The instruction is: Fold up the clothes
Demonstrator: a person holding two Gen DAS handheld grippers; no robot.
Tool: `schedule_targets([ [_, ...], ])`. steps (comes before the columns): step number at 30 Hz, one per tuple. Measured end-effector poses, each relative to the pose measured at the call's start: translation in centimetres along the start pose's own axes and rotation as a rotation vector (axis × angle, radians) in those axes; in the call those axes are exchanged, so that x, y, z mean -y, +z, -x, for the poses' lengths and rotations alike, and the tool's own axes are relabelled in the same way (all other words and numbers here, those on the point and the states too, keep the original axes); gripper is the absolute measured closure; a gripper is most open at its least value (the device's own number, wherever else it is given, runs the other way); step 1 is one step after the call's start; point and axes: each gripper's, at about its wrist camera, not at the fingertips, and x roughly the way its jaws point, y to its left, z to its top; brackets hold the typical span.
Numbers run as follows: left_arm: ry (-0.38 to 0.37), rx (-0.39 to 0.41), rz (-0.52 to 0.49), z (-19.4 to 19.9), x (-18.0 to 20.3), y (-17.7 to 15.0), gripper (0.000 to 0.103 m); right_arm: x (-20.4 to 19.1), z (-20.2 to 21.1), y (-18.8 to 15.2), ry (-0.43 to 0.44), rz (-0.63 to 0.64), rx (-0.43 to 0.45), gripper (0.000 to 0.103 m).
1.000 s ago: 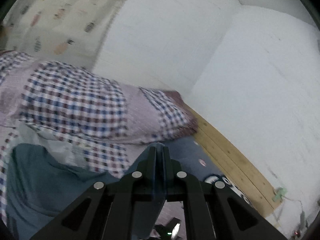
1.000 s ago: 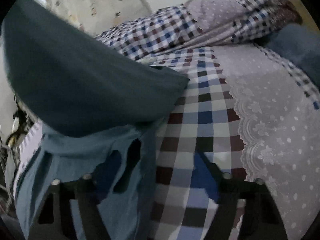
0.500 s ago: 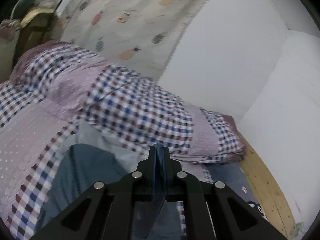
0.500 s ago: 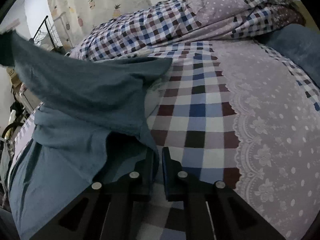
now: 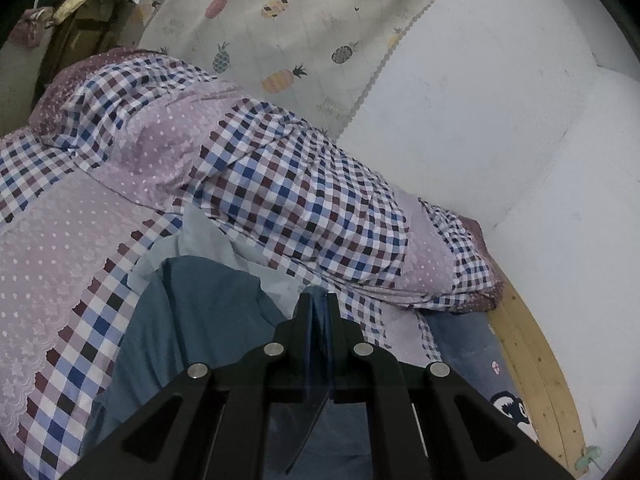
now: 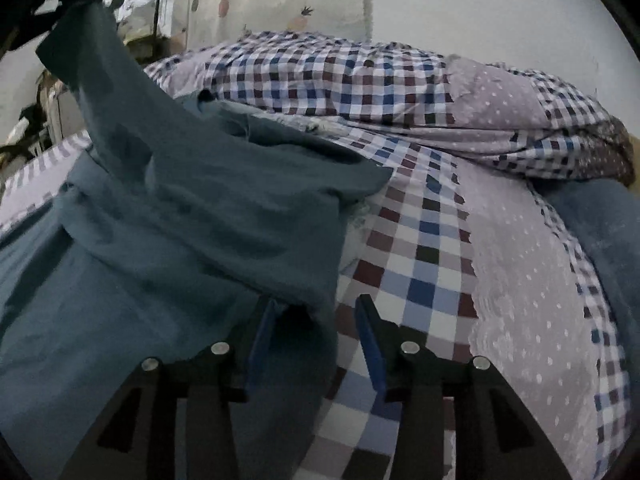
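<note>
A teal garment (image 6: 192, 208) lies crumpled on the checked bedspread (image 6: 424, 256), one corner pulled up toward the top left. In the left wrist view the same teal garment (image 5: 192, 320) spreads below my left gripper (image 5: 318, 294), which is shut on a pinch of its cloth. A pale blue garment (image 5: 208, 240) peeks out beneath it. My right gripper (image 6: 316, 314) stands open low over the bed, with the teal garment's edge draped loosely between its blue fingers (image 6: 370, 340).
A rolled checked and dotted quilt (image 5: 304, 200) lies across the bed's far side. A pineapple-print curtain (image 5: 288, 20) and white walls (image 5: 500, 100) stand behind. A wooden bed frame (image 5: 532, 352) and dark blue blanket (image 5: 472, 344) run along the right.
The right gripper, shut on the cloth half a second ago, now stands open. The left gripper has kept its grip and swung left, so the garment corner stays raised.
</note>
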Motion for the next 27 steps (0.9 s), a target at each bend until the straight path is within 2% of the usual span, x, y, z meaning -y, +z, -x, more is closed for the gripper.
schedule_targets([
  [2, 0.000, -0.012, 0.011, -0.1, -0.4, 0.1, 0.099, 0.4, -0.7, 0.1, -0.018, 0.010, -0.024, 0.098],
  [6, -0.002, -0.025, 0.041, 0.2, -2.1, 0.4, 0.099, 2.8, 0.7, 0.0, -0.043, -0.050, -0.014, 0.098],
  [10, 0.041, -0.032, 0.073, -0.1, -5.7, 0.0, 0.099, 3.3, 1.4, -0.1, -0.020, -0.041, -0.029, 0.098],
  [17, 0.225, -0.156, 0.151, -5.8, -14.8, -3.5, 0.098, 1.3, -0.1, -0.8, -0.040, 0.004, -0.141, 0.096],
  [19, 0.277, -0.190, 0.166, -7.6, -17.2, -4.5, 0.095, 1.3, 0.1, -1.1, -0.061, -0.003, -0.165, 0.091],
  [21, 0.291, -0.160, 0.185, -7.2, -18.9, -4.9, 0.071, 1.9, 1.0, -1.4, -0.076, -0.025, -0.166, 0.070],
  [22, 0.285, -0.137, 0.181, -6.4, -19.3, -5.0, 0.044, 2.2, 1.6, -1.5, -0.080, -0.041, -0.162, 0.064],
  [23, 0.279, -0.113, 0.176, -5.5, -19.6, -5.1, 0.029, 2.8, 2.4, -1.7, -0.083, -0.061, -0.155, 0.058],
  [26, 0.267, -0.089, 0.121, -3.4, -20.0, -6.0, 0.022, 4.3, 5.0, -2.3, -0.107, -0.122, -0.137, 0.052],
  [27, 0.234, -0.117, 0.092, -3.2, -19.7, -6.7, 0.022, 4.4, 5.9, -2.5, -0.112, -0.141, -0.128, 0.051],
])
